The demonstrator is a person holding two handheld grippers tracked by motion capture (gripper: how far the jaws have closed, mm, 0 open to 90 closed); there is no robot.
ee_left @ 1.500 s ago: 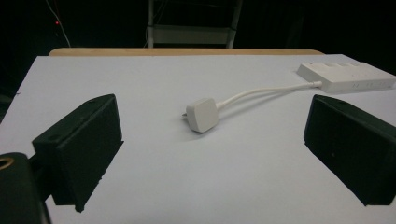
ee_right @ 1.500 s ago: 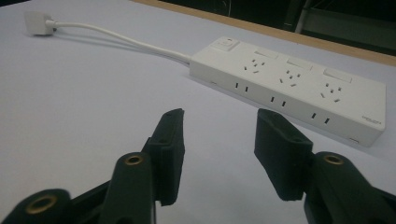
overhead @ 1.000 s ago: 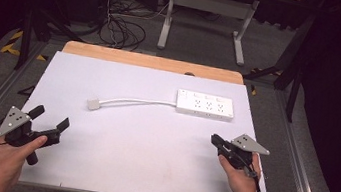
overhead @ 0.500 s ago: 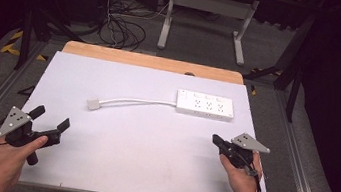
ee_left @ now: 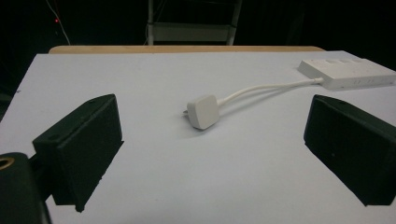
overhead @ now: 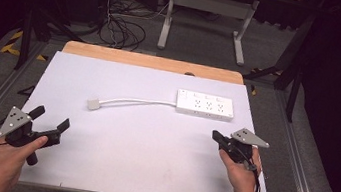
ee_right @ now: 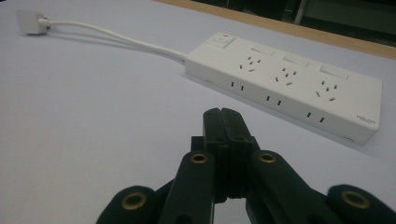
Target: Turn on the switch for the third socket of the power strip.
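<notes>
A white power strip [overhead: 205, 105] lies at the back right of the white table [overhead: 149, 158]. Its white cable runs left to a white plug [overhead: 93, 104] lying flat near the middle. My left gripper [overhead: 50, 120] hovers at the front left, jaws wide open and nothing between them; in the left gripper view the plug [ee_left: 203, 111] lies well ahead of the jaws and the strip [ee_left: 348, 73] is far right. My right gripper [overhead: 216, 136] sits at the front right, shut on nothing, jaws pressed together [ee_right: 221, 122] and pointing at the strip [ee_right: 285, 79], a short way off it.
A wooden strip [overhead: 153, 62] edges the table's far side. Beyond it stand a grey metal frame [overhead: 206, 10] and loose black cables [overhead: 121, 33] on the floor. Metal rails [overhead: 296, 159] run along both sides of the table.
The right gripper has crept slightly toward the front of the table. The left gripper, the strip and the plug have kept still.
</notes>
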